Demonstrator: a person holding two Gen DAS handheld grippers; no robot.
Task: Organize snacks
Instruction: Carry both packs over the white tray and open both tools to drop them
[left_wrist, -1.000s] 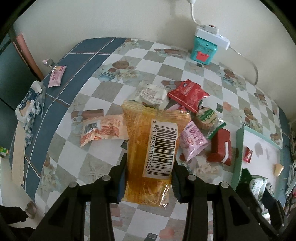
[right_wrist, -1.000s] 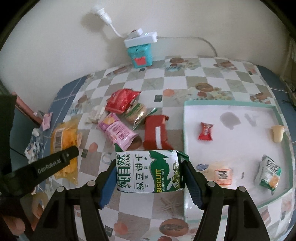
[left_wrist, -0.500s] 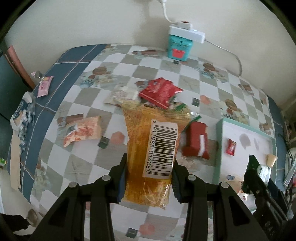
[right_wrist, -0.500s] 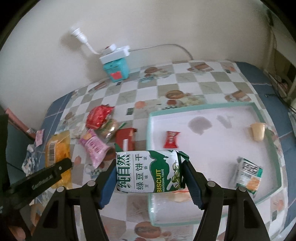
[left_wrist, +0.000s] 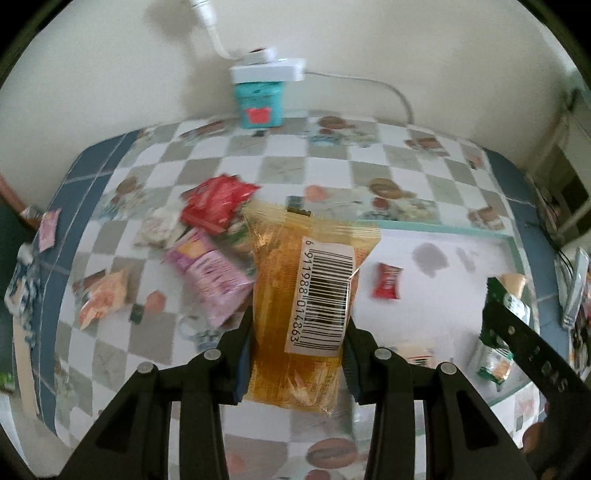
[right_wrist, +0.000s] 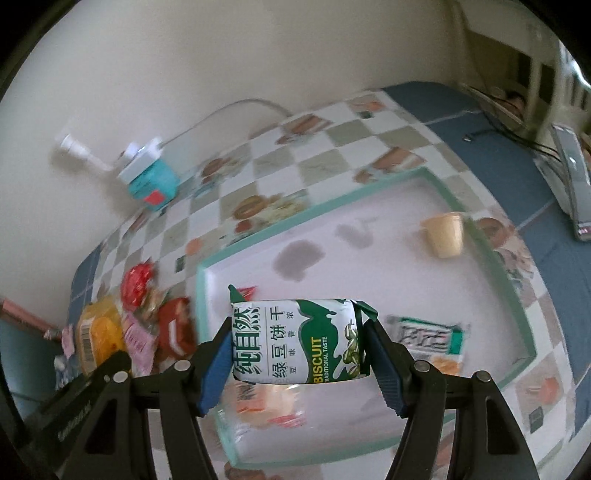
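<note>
Your left tool (left_wrist: 295, 354) pinches the orange snack bag (left_wrist: 306, 306) by its long sides, barcode label facing the camera, pads pressed into the wrapper. The bag hangs above the bench (left_wrist: 295, 173), over the near-left corner of the white tray (left_wrist: 443, 230).

Your right tool (right_wrist: 297, 350) clamps the green-and-white biscuit pack (right_wrist: 299, 341) crosswise, one pad on each end, print facing the camera. The pack is held over the tray's left half, clear of its floor.

Landmark: the teal-rimmed tray.
- Inside the tray: a small red candy packet (left_wrist: 387, 281) near the left rim; a beige cup (right_wrist: 443, 234) at the far right; a green-trimmed packet (right_wrist: 428, 338) lying flat at the near right; an orange-printed packet (right_wrist: 269, 402), blurred, at the near left under the biscuit pack.
- Left of the tray, on the checked cloth: a red bag (left_wrist: 218, 203), a pink packet (left_wrist: 207, 269), a pale orange packet (left_wrist: 103, 299), all loosely bunched.
- Beyond the tray, against the wall: a teal box (left_wrist: 260, 107) with a white power strip (left_wrist: 267, 70) on top.
</note>
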